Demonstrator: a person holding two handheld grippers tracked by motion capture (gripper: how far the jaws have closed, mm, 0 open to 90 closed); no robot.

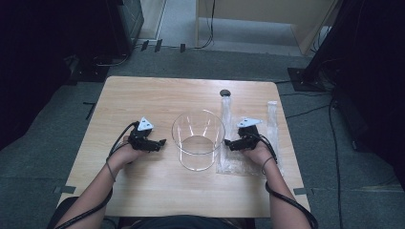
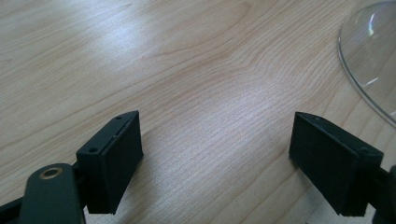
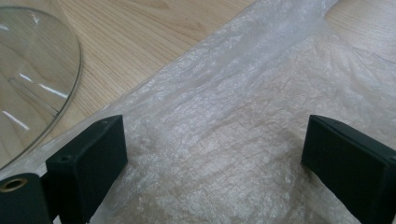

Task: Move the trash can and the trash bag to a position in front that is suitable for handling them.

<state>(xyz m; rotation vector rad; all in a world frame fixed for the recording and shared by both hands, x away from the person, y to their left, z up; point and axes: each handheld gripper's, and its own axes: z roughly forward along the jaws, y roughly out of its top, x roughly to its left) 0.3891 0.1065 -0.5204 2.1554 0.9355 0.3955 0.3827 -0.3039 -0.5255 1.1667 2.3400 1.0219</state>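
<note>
A clear round container [image 1: 197,139] stands in the middle of the wooden table [image 1: 157,95]. Its curved wall shows at the right edge of the left gripper view [image 2: 369,60] and at the left of the right gripper view [image 3: 32,74]. My left gripper [image 1: 162,142] rests just left of the container, open, with bare wood between its jaws [image 2: 215,154]. My right gripper [image 1: 228,143] sits just right of the container, open over a thin clear plastic bag [image 1: 229,160] that lies flat on the table [image 3: 233,140]. Nothing is held.
Two long strips of the plastic bag [image 1: 225,110] [image 1: 272,119] run toward the far edge on the right side. A small dark round hole [image 1: 225,92] sits near the table's far edge. Cables trail from both grippers along the forearms.
</note>
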